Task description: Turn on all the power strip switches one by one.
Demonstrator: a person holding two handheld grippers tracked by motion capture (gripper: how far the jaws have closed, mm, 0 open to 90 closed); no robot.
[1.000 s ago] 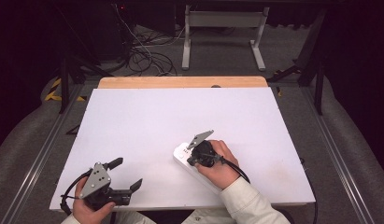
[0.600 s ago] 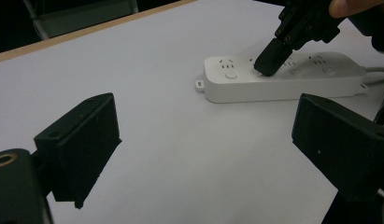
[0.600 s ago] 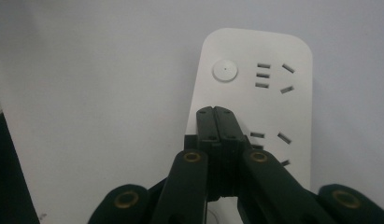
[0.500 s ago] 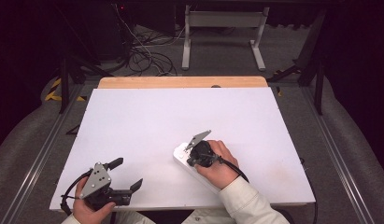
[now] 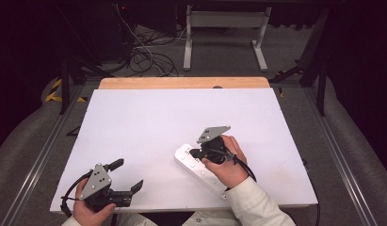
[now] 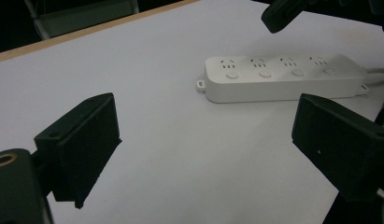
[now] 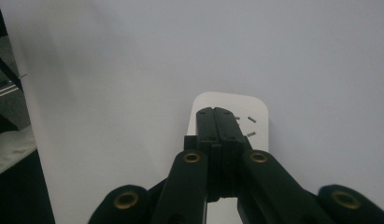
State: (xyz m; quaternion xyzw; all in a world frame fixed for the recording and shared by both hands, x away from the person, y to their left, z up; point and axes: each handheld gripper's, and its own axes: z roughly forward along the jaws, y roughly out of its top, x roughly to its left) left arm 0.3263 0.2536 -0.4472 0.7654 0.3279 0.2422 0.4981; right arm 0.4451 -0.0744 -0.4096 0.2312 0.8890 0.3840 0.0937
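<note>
**Two tools at a white desk, one over a power strip**

White sheeting covers the desk [image 5: 149,122], with a wooden edge along its far side and dark floor with loose cables [image 5: 144,59] beyond. Directly under the right tool [image 5: 196,153] lies a white power strip [image 5: 193,165], its rounded end just past the tool's tip; the jaws are pressed together with nothing between them. Well apart, toward the desk's near corner, the left tool [image 5: 127,175] is spread wide and empty, the strip ahead of it.
</note>
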